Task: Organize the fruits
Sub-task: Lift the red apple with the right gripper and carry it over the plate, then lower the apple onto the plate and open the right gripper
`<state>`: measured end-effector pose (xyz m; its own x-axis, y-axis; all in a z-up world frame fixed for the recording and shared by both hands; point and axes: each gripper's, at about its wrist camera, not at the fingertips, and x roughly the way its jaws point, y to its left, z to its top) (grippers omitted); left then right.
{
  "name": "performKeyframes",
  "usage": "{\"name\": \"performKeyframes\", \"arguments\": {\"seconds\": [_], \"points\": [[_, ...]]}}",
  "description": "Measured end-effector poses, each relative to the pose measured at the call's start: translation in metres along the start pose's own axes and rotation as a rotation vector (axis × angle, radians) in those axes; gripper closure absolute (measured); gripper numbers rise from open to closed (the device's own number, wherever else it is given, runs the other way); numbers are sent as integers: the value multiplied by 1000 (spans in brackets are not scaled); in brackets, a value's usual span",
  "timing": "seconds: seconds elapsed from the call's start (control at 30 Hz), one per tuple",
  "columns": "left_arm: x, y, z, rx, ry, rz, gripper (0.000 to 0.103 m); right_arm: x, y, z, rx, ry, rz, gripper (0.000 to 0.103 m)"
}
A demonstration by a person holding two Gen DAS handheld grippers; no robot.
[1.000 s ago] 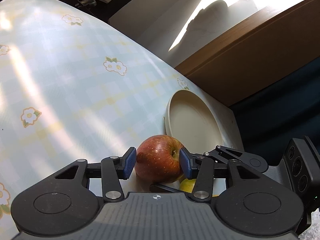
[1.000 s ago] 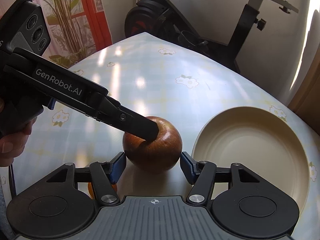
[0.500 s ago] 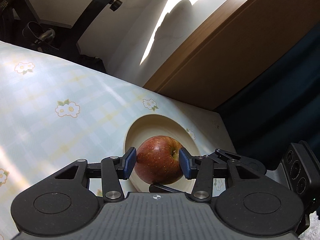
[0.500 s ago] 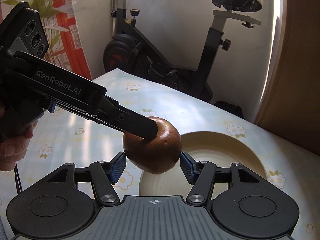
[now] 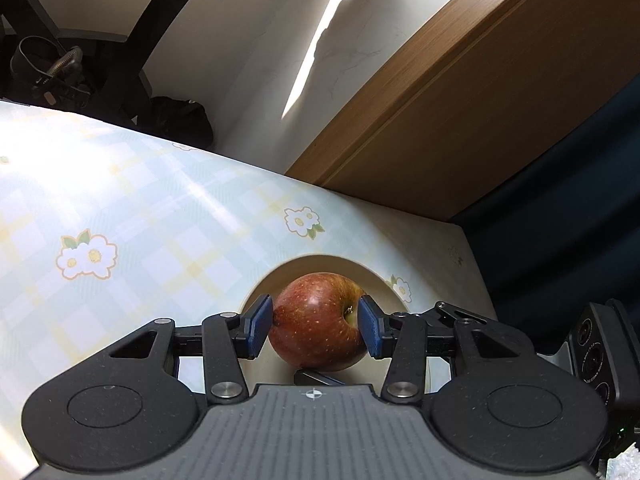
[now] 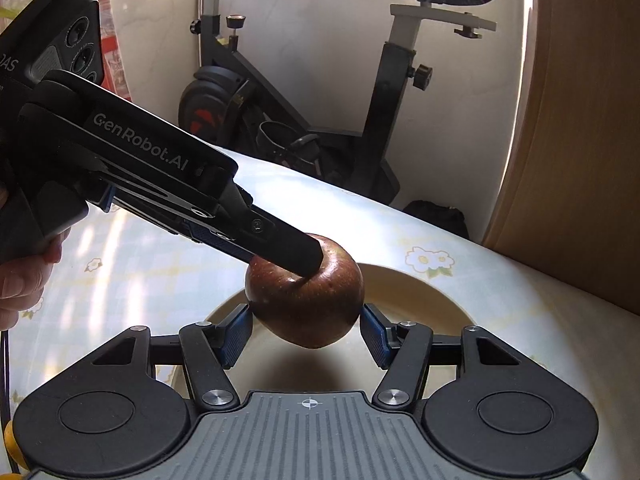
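Observation:
A red apple (image 5: 316, 322) is held between the blue pads of my left gripper (image 5: 315, 325), lifted above a cream plate (image 5: 260, 300). In the right wrist view the same apple (image 6: 308, 312) hangs over the plate (image 6: 424, 300), with the left gripper's black finger (image 6: 288, 246) pressed on its top. My right gripper (image 6: 306, 334) sits just below and around the apple with its jaws spread wider than the fruit; its pads stand apart from the apple's sides.
The table (image 5: 140, 216) has a pale checked cloth with flowers. An exercise bike (image 6: 360, 128) stands beyond the far edge. A wooden panel (image 5: 460, 112) rises at the right. A bit of yellow fruit (image 6: 12, 444) shows at the lower left.
The left gripper has lifted the apple off the table and carried it over the plate. The right gripper has followed along, staying open under it.

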<state>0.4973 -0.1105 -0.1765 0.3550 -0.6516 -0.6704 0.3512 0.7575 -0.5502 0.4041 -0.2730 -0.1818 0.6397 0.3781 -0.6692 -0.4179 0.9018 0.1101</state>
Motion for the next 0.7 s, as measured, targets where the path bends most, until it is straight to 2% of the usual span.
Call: {"name": "performKeyframes", "arguments": {"seconds": [0.53,0.7], "points": [[-8,13,-4,-11,-6,31,55,13,0,-2,14,6,-14,47],[-17,10,-7,-17,-17,47,55,9,0,-2,31,18,-28,42]]}}
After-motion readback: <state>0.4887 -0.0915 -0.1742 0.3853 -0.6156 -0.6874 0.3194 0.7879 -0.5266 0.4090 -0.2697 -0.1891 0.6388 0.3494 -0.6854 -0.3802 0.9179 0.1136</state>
